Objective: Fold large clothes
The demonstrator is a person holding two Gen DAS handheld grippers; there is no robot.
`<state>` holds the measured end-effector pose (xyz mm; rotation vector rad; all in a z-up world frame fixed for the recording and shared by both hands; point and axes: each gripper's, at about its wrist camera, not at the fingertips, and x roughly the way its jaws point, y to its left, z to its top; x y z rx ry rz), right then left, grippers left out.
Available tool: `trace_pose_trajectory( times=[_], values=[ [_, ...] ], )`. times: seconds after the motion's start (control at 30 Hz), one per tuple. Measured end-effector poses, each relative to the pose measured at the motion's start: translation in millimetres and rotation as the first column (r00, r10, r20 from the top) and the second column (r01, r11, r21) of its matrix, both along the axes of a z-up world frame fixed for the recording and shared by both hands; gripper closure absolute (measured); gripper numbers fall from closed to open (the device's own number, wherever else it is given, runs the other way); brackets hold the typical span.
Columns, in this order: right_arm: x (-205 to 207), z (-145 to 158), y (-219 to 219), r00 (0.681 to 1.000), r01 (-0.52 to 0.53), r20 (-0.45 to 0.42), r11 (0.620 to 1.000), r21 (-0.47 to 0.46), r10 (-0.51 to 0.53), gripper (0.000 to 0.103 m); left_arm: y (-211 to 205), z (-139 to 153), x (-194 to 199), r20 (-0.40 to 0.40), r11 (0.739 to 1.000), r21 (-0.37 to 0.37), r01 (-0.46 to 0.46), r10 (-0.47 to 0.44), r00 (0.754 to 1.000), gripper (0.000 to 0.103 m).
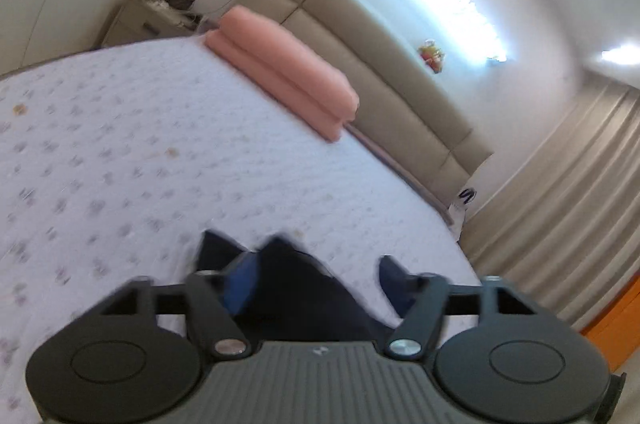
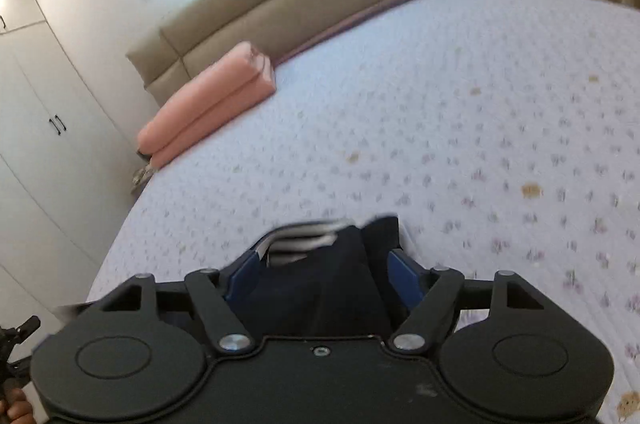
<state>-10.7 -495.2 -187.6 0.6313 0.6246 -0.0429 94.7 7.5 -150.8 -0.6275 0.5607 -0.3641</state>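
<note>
Over the near edge of the bed (image 1: 160, 152) the left tongs (image 1: 312, 264) stand with their blue pads apart, and a bunch of dark navy garment (image 1: 292, 288) fills the gap, pressed against the left pad while the right pad shows a little bedspread beside it; whether they are truly clenched on the cloth I cannot tell. Farther up the bed from there, a folded pink blanket (image 1: 280, 68) lies against the beige padded headboard (image 1: 384, 72), and a small stuffed toy (image 1: 431, 54) sits on top of the headboard under a bright wall light. The right tongs (image 2: 320, 264), also above the bed's near edge, have both pads tight against the same dark garment (image 2: 316, 288), grasping it, with a striped grey-white band of it poking up past the fingertips. White wardrobe doors (image 2: 44, 144) stand beside the bed.
</note>
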Motion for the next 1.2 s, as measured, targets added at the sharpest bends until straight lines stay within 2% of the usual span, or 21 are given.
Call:
trace_pose_trajectory(
  times=[0.07,0.13,0.23,0.37,0.43,0.57,0.77,0.8,0.83,0.87,0.9,0.93,0.97,1.03,1.13,1.2],
  values=[
    [-8.6,-5.5,3.1,0.998,-0.035,-0.045,0.999,-0.042,0.033,0.017,7.7,-6.0,-3.5,-0.063,0.999,0.017,0.039,-0.038,0.997,0.031],
    [-7.9,-10.8,7.8,0.990,-0.069,-0.131,0.992,-0.110,0.054,0.017,7.8,-7.8,-0.5,-0.128,0.994,0.073,0.081,-0.071,0.989,0.032],
    [6.0,-11.0,11.6,0.976,-0.090,-0.208,0.984,-0.151,0.057,0.017,3.4,-3.4,10.0,-0.183,0.981,0.150,0.122,-0.094,0.979,0.033],
    [33.6,7.0,20.2,0.978,-0.079,-0.206,0.979,-0.189,0.039,0.016,3.3,5.0,36.5,-0.224,0.980,0.118,0.158,-0.129,0.966,0.032],
    [52.9,13.3,21.9,0.975,-0.085,-0.218,0.973,-0.212,0.038,0.016,11.7,-0.8,49.1,-0.250,0.979,0.100,0.176,-0.146,0.957,0.032],
    [94.0,0.9,23.8,0.964,-0.106,-0.262,0.969,-0.225,0.045,0.016,2.0,-11.0,81.8,-0.287,0.973,0.185,0.140,-0.083,0.954,0.032],
    [113.1,-20.6,34.7,0.948,-0.204,-0.297,0.935,-0.291,0.115,0.018,-16.1,-29.2,110.1,-0.332,0.977,0.161,0.143,-0.083,0.940,0.033],
    [114.4,-22.3,38.6,0.945,-0.231,-0.299,0.922,-0.312,0.136,0.025,-20.6,-30.6,111.9,-0.333,0.977,0.160,0.143,-0.083,0.939,0.038],
    [115.9,-23.2,44.1,0.939,-0.270,-0.300,0.900,-0.342,0.168,0.044,-26.0,-31.3,113.4,-0.333,0.975,0.166,0.151,-0.088,0.939,0.053],
    [116.9,-22.8,49.9,0.931,-0.312,-0.301,0.875,-0.369,0.205,0.058,-35.1,-32.3,115.7,-0.342,0.965,0.205,0.164,-0.087,0.936,0.063],
    [117.5,-21.9,55.8,0.924,-0.345,-0.301,0.850,-0.398,0.235,0.081,-43.6,-31.4,116.3,-0.349,0.949,0.264,0.171,-0.071,0.934,0.088],
    [117.5,-20.0,60.3,0.920,-0.366,-0.298,0.828,-0.424,0.254,0.091,-51.5,-28.4,114.7,-0.337,0.930,0.329,0.162,-0.045,0.941,0.091],
    [116.6,-16.6,62.3,0.919,-0.375,-0.287,0.819,-0.434,0.269,0.092,-57.2,-23.0,109.6,-0.311,0.921,0.362,0.146,-0.029,0.950,0.092],
    [111.8,-5.3,62.7,0.928,-0.364,-0.249,0.813,-0.455,0.276,0.095,-57.5,-9.9,99.3,-0.269,0.930,0.353,0.105,-0.006,0.963,0.094],
    [104.0,21.4,57.5,0.949,-0.315,-0.168,0.812,-0.491,0.267,0.096,-43.9,25.9,87.0,-0.170,0.957,0.292,0.006,0.046,0.984,0.094],
    [102.9,38.7,51.7,0.962,-0.271,-0.110,0.818,-0.508,0.250,0.096,-33.6,43.1,88.2,-0.119,0.969,0.245,-0.043,0.074,0.990,0.098]
  ],
)
